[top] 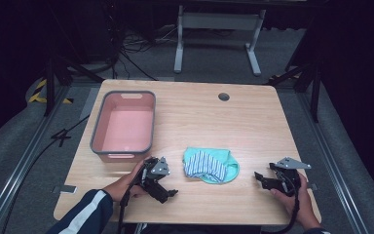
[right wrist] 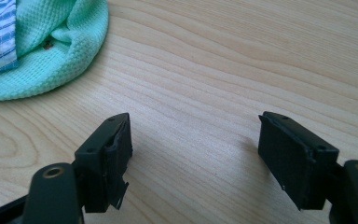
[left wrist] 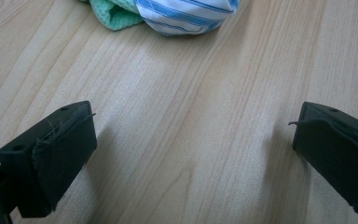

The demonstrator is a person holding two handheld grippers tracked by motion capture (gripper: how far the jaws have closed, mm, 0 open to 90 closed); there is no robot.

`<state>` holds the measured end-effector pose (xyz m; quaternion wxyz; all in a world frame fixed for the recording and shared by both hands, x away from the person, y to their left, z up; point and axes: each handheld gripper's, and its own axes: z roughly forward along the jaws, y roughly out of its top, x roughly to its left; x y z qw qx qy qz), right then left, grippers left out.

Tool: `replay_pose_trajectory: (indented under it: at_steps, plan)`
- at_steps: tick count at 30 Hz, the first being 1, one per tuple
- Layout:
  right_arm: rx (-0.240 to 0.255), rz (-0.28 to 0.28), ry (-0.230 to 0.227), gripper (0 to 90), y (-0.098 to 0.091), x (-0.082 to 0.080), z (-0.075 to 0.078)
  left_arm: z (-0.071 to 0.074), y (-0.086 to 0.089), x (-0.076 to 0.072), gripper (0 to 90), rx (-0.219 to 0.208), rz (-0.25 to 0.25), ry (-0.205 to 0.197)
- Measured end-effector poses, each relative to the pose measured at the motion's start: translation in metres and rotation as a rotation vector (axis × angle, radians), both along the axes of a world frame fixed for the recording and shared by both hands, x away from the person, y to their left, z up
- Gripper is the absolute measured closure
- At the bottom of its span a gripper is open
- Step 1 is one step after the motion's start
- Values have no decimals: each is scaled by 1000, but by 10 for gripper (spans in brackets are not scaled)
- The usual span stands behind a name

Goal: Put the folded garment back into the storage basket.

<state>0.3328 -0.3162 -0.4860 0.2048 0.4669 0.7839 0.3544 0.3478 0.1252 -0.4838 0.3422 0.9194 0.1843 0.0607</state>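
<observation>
From the high view we see a bundle of cloth (top: 210, 165) lying on the wooden table (top: 214, 117), near its front edge and about midway between our two hands. It is a mint-green waffle cloth with a blue-and-white striped piece folded on top. The left gripper (top: 168, 193) sits just to the left of the bundle, close to it but apart from it, held low over the table. The right gripper (top: 259, 178) is farther off on the other side, with a stretch of bare wood between it and the cloth. A pink basket with a grey rim (top: 96, 134) stands at the table's left side, just behind the left gripper.

In the left gripper view we look along the left gripper (left wrist: 191, 130), whose jaws stand wide apart with nothing but bare wood between them. The cloth bundle (left wrist: 177, 14) lies ahead at the top edge, green at the left and striped at the right, well beyond the jaw tips and untouched.

In the right gripper view the right gripper (right wrist: 196, 135) also has its jaws spread wide and empty over the table. The cloth bundle (right wrist: 51, 42) lies ahead and off to the upper left, mostly the green waffle weave with a strip of the striped fabric at the picture's left edge, clear of both jaws.
</observation>
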Motion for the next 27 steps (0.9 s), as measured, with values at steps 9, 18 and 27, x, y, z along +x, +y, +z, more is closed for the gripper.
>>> replay_pose_trajectory:
  at_steps: [9, 18, 27]
  plan:
    - [-7, 11, 1, 247, -1, 1, 0, 0, 0, -1, 0, -6, 9, -1]
    - [-2, -3, 4, 237, -1, 0, 0, 2, -5, 1, 1, 24, -17, 6]
    - [0, 103, -20, 365, 32, -2, 18, 20, -21, 4, 213, 0, 6, -15]
